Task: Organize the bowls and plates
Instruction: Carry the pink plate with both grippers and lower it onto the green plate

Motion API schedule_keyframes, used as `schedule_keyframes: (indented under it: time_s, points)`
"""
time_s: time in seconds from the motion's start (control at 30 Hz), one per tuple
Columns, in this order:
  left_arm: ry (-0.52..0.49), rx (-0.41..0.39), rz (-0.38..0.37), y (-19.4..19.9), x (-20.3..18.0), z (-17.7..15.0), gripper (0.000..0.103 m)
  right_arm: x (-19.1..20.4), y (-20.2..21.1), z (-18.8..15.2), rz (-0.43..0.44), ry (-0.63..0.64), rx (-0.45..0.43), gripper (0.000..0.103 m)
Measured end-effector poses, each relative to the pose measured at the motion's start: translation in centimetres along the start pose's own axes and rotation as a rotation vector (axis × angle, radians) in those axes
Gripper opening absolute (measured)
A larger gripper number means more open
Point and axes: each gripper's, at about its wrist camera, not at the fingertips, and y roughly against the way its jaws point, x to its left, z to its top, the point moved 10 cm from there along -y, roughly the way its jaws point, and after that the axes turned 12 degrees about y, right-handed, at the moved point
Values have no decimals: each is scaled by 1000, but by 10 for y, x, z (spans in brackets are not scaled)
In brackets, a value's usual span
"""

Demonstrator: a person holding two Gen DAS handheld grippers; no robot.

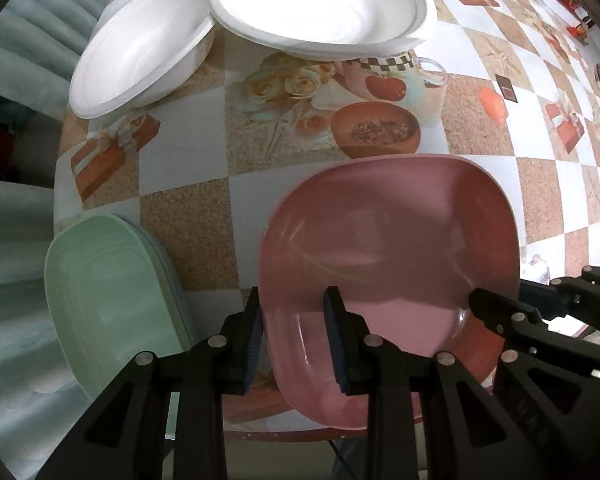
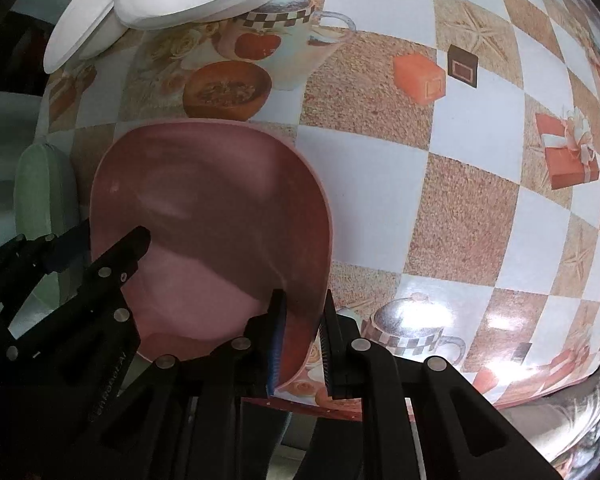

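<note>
Midway, by the look of it: a pink square plate (image 1: 388, 248) hangs just above the patterned desk (image 1: 188, 216), gripped on two sides at once. The left gripper (image 1: 294, 340) pinches the plate's left rim, one finger outside the edge and one inside the well; the right gripper (image 2: 302, 340) clamps the opposite rim the same way, jaws drawn narrow on the thin lip. In the right wrist view the left gripper (image 2: 112, 252) shows as a dark linkage across the plate.

As a judgement, sorting is under way but unfinished. Two white plates (image 1: 320, 4) sit stacked at the far side of the desk, their double rims visible at the right edge, and a white bowl (image 1: 140, 52) sits tilted beside them, touching their rim. A pale green plate (image 1: 112, 300) lies at the near left corner, with a second, bluish rim showing under it, so a pile may have begun there. The pink plate has yet to reach a resting place; whether it belongs on the green pile or on its own spot cannot be told.

Every dish in sight is empty: no food, liquid or cutlery in the bowl or on any plate. The brown bowl and mug nearby are only printed on the desk's cloth.
</note>
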Motion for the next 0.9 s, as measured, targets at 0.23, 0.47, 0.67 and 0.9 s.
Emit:
schedule_keyframes:
  time_s: [0.23, 0.47, 0.67, 0.9]
  points:
    - [0, -5, -9, 1, 0, -6, 32, 12, -6, -5, -12, -3, 11, 17]
    - [26, 2, -32, 5, 0, 8, 32, 9, -6, -7, -4, -11, 30, 17]
    - [38, -32, -40, 24, 8, 13, 32, 11, 2, -3, 0, 3, 31, 17]
    - [74, -77, -56, 53, 27, 23, 32, 13, 23, 11, 7, 22, -2, 17]
